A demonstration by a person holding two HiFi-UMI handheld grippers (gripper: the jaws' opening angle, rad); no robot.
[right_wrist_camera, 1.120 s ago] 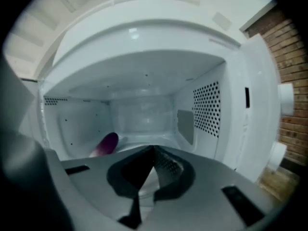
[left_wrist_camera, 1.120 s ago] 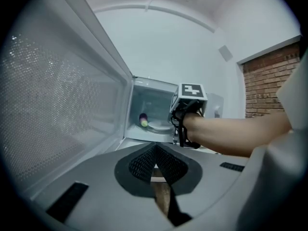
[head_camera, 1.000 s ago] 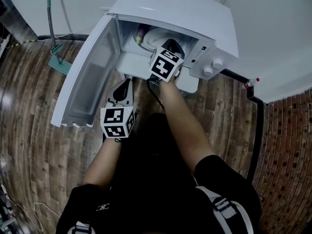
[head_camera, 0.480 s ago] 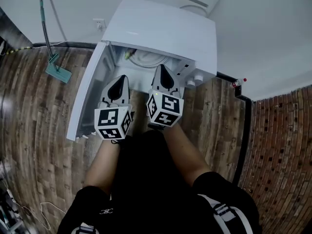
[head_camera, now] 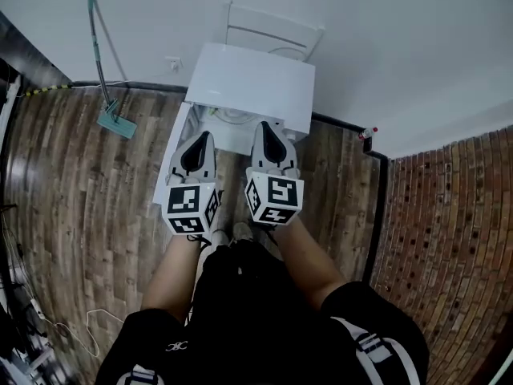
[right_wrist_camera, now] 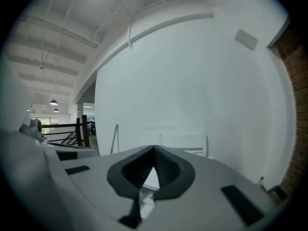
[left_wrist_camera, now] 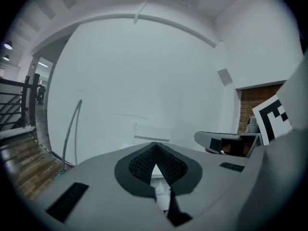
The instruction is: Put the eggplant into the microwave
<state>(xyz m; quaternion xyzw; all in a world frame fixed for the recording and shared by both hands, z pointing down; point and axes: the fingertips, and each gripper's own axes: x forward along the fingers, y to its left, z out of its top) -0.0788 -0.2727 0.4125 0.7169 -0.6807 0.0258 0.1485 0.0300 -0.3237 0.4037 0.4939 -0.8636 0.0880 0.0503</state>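
Note:
A white microwave [head_camera: 252, 85] sits on the wood floor against the wall, its door [head_camera: 171, 165] swung open to the left. A pale plate [head_camera: 230, 117] shows in the cavity; I cannot make out the eggplant from here. My left gripper [head_camera: 202, 138] hangs high above the open door, shut and empty. Beside it, my right gripper [head_camera: 267, 128] hovers over the microwave's front, also shut with nothing in it. In the left gripper view the closed tips [left_wrist_camera: 155, 144] point at the white wall. The right gripper view shows the same: closed tips [right_wrist_camera: 154, 149] against the wall.
A green-headed mop [head_camera: 118, 123] leans on the wall at the left. A white frame [head_camera: 272, 29] stands behind the microwave. A red-capped bottle [head_camera: 367, 132] sits in the corner by the brick wall [head_camera: 449, 231]. Cables [head_camera: 64, 331] lie at lower left.
The right gripper has come out of the microwave cavity. Both grippers and the head have risen, so the microwave looks smaller and farther below. The door stays open.

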